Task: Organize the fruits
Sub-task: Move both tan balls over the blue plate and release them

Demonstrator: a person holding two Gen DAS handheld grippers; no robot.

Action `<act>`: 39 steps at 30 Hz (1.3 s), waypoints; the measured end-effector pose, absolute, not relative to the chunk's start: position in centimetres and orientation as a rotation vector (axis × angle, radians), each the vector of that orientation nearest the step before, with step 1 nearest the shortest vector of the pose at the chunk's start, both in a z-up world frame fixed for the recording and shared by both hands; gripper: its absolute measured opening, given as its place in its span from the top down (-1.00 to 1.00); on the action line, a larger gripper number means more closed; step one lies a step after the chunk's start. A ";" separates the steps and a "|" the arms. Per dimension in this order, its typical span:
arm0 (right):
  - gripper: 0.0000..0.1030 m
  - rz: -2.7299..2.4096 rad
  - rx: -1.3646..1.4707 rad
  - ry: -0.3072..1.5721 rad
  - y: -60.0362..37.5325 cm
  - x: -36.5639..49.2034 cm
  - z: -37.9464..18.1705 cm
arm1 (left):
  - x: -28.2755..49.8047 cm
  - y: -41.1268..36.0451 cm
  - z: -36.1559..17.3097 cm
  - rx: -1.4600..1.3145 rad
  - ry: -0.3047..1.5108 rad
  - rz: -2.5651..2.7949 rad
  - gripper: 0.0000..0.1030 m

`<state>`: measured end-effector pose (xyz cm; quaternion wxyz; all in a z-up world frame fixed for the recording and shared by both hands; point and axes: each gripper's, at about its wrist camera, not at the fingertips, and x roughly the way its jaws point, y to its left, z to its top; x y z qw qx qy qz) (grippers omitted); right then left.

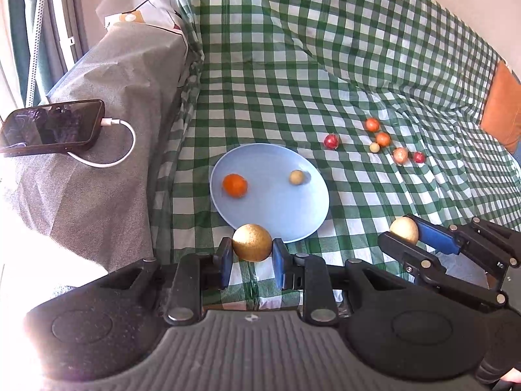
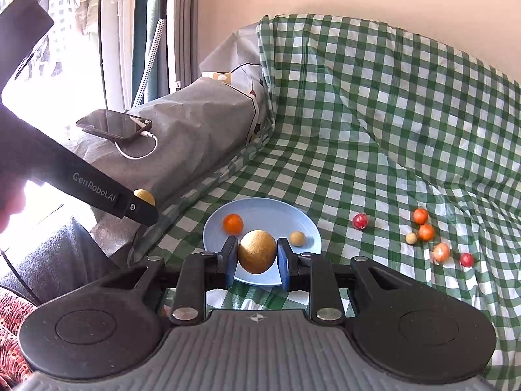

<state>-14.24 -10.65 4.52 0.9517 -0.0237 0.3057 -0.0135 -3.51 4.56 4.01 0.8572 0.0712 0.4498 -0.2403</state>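
Left claw [image 1: 252,257] pinching a golden-brown round fruit [image 1: 252,242] across its middle, right claw [image 2: 257,259] pinching another [image 2: 257,252] — both above the blue plate [image 2: 309,228] rim; probably light, firm, roll-prone — best gripped at the widest girth

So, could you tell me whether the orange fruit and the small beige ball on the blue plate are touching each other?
Apart. The left wrist view shows bare blue plate between the orange fruit and the small beige ball; the right wrist view shows the same gap.
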 end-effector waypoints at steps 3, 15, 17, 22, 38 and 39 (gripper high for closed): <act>0.48 -0.031 -0.046 0.621 -10.5 -14.1 4.4 | -3.3 4.5 4.0 0.146 0.948 -0.505 0.46; 0.48 -0.046 -0.016 0.637 -11.7 -13.0 3.5 | -0.6 2.7 3.6 0.155 0.957 -0.496 0.46; 0.48 -0.052 -0.013 0.640 -12.2 -12.3 3.1 | 0.3 2.0 3.2 0.165 0.959 -0.493 0.46; 0.48 -0.060 0.005 0.670 -13.2 -9.9 1.5 | 3.0 -0.1 1.7 0.179 0.982 -0.489 0.46; 0.48 -0.061 0.013 0.832 -16.1 -1.2 -5.7 | 10.3 -6.2 -6.2 0.300 1.070 -0.448 0.46; 0.48 -0.060 0.012 0.841 -16.1 -0.8 -6.0 | 10.6 -6.4 -6.7 0.307 1.075 -0.445 0.46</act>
